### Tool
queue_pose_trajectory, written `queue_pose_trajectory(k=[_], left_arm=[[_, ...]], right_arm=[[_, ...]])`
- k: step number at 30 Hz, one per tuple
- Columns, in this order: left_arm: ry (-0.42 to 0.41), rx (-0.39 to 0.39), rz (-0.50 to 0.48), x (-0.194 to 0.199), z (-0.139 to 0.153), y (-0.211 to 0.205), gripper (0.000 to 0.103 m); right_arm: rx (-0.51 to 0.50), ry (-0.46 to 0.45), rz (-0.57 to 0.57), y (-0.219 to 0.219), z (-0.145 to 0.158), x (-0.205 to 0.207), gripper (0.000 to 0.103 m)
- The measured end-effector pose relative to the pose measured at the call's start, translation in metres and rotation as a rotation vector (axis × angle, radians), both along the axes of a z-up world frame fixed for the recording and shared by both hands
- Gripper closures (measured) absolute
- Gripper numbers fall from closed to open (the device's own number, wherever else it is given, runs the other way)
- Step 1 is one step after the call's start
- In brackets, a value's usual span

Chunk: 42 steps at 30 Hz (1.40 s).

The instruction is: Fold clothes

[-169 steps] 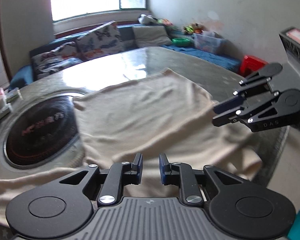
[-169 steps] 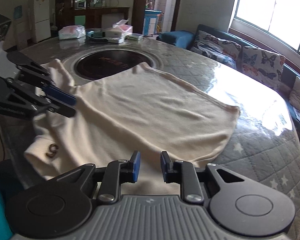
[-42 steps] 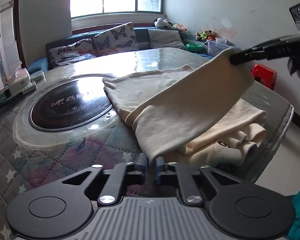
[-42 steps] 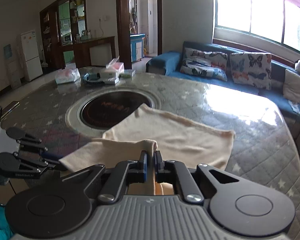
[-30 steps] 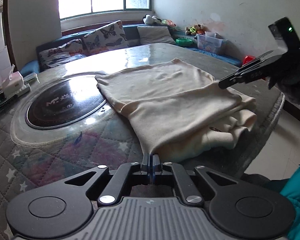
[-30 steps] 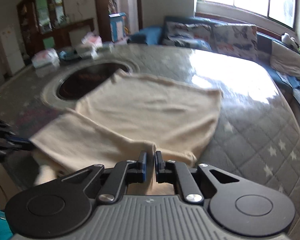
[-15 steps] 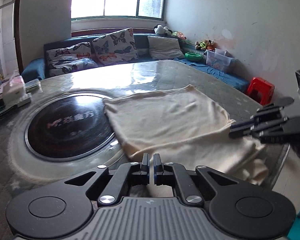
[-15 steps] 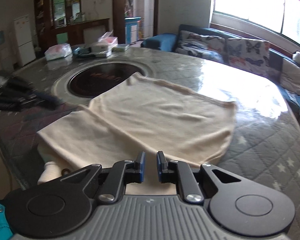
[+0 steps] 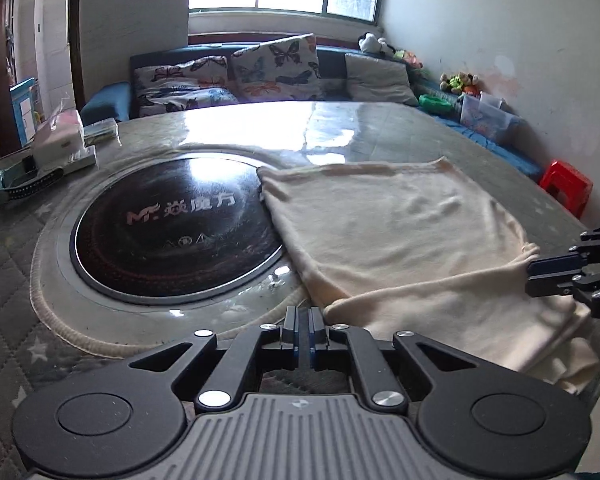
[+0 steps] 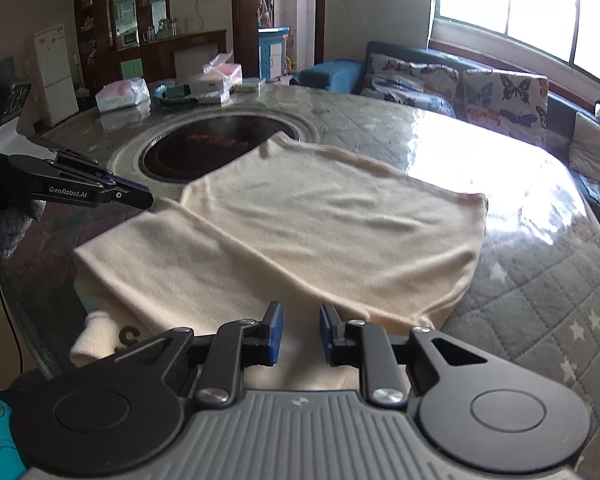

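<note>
Both our grippers are free of the cloth: the left gripper (image 9: 304,334) has its jaws nearly closed with only a sliver between them and nothing caught, and the right gripper (image 10: 300,334) stands open and empty over the near hem.

We have the cream garment (image 10: 300,232) lying on the table near its front edge, with a folded flap laid across the near part and a bunched sleeve end hanging just over the rim. To do the next fold well, we judge that each gripper should pinch a corner of the folded side, lift both together, and carry the cloth evenly so the crease stays straight. The bunched sleeve should be tucked in first, or the bundle will come out lumpy. Soft knit like this probably sags, so we keep it taut between the grips.

Beyond the garment, its far left corner touches the round black cooktop (image 9: 176,228) set into the table (image 10: 540,280), whose glossy top covers a quilted, star-printed cloth. Tissue packs (image 10: 122,92) sit at the far edge. Past the table stand a sofa with butterfly cushions (image 9: 276,66) under a bright window, and a red stool (image 9: 566,184) by the wall.
</note>
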State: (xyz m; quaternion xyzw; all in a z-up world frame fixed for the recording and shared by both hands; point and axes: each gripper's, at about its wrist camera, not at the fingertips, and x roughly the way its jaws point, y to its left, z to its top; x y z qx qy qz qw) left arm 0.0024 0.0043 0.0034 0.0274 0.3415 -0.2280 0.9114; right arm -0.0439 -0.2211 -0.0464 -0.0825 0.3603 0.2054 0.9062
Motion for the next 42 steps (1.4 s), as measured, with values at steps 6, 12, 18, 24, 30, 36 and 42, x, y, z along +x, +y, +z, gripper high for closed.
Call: queue_pose_trajectory(k=[6, 12, 18, 24, 30, 36, 42], left_arm=[[-0.021, 0.04, -0.052, 0.001, -0.003, -0.023, 0.096], [-0.012, 0.055, -0.036, 0.003, -0.008, -0.017, 0.095], [-0.051, 0.082, -0.142, -0.028, 0.004, -0.022, 0.095], [-0.074, 0.153, -0.292, -0.062, 0.004, -0.031, 0.095], [-0.16, 0.281, -0.43, -0.094, 0.001, -0.035, 0.088], [-0.215, 0.352, -0.535, -0.109, -0.014, -0.046, 0.078], [-0.314, 0.394, -0.611, -0.12, -0.023, -0.063, 0.055]], right_arm=[[0.0, 0.007, 0.008, 0.004, -0.004, 0.006, 0.083], [-0.003, 0.024, -0.007, -0.003, -0.008, 0.001, 0.083], [-0.016, 0.018, 0.03, -0.005, 0.002, -0.017, 0.082], [-0.072, 0.028, 0.063, -0.005, -0.004, -0.037, 0.079], [-0.074, 0.032, 0.06, -0.008, -0.003, -0.043, 0.078], [-0.045, 0.032, 0.053, -0.013, 0.004, -0.046, 0.077], [-0.066, 0.012, 0.06, -0.014, 0.011, -0.057, 0.066]])
